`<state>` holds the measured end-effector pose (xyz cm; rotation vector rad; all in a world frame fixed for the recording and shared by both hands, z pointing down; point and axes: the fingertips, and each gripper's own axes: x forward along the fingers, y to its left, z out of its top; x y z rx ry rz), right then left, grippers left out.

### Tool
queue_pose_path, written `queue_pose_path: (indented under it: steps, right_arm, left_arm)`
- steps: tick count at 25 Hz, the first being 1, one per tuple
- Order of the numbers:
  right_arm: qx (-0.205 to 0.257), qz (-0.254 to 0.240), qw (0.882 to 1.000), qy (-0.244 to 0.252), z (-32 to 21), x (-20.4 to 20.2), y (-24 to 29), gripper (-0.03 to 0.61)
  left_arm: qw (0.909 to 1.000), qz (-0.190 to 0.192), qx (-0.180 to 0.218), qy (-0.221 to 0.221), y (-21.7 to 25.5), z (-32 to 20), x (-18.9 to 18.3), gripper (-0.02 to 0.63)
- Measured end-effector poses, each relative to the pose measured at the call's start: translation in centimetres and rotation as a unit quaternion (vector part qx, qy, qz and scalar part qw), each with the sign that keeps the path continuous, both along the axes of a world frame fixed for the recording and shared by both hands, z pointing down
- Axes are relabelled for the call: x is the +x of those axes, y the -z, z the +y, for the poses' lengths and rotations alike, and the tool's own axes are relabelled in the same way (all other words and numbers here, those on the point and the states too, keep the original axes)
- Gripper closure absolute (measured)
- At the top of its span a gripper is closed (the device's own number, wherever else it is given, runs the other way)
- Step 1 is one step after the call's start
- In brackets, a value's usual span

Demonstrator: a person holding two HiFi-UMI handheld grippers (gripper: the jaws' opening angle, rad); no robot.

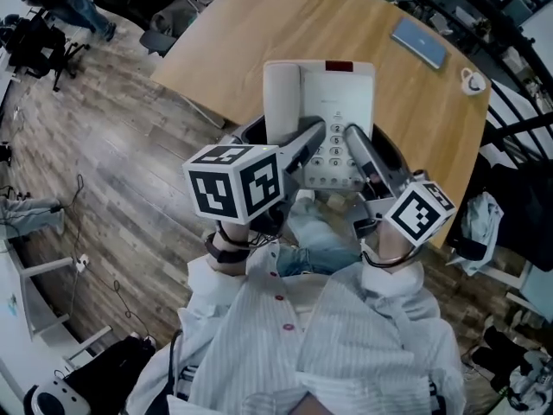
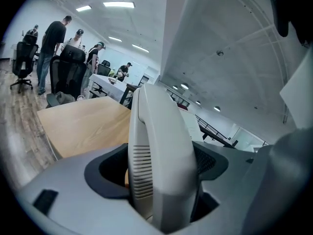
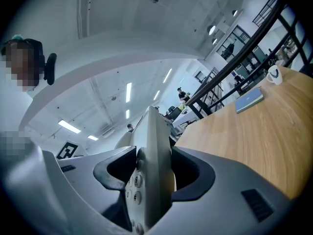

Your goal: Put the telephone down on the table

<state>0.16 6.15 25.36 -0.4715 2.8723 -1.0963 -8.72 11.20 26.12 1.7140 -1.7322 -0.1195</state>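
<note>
1. Nearest the lens a white striped shirt (image 1: 346, 335) is seen. Just beyond it the left gripper (image 1: 309, 138) and the right gripper (image 1: 356, 142) are held out side by side.
2. The left gripper's jaws are closed tight on the lower end of the cream plastic handset (image 2: 161, 141). The handset lies along the left side of the white push-button desk telephone (image 1: 337, 111), and this grip is judged to stop it slipping from its cradle.
3. The right gripper's jaws are clamped on the telephone's near edge, with the keys visible between them. A hold on both sides is judged to keep the body level.
4. The telephone is carried just ahead of both grippers, over the near edge of the light wooden worktop (image 1: 371, 24). Whether its underside touches the wood cannot be told.
5. Far beyond the right gripper, a blue book (image 1: 419, 41) and a white mug (image 1: 473, 81) lie well apart from the telephone. Bare wood is therefore available straight ahead for setting it down.
</note>
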Motion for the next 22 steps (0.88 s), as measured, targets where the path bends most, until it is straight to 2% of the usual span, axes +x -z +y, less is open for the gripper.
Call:
queue_pose_path:
  steps: [7,13,22]
  right_arm:
    - [-0.003,-0.006,1.000,-0.025,-6.6,-0.4,0.0,0.335]
    - [-0.014,-0.001,0.999,-0.049,-12.1,0.0,-0.7,0.334]
    - [-0.019,-0.003,0.996,-0.092,-14.5,1.0,-1.1,0.335]
  left_arm:
    - [0.9996,-0.002,0.003,-0.030,0.2,-7.1,-0.6,0.222]
    - [0.9985,-0.005,-0.009,-0.053,-0.4,-13.0,-0.5,0.222]
    - [0.9950,-0.007,-0.012,-0.099,-0.9,-16.3,0.2,0.222]
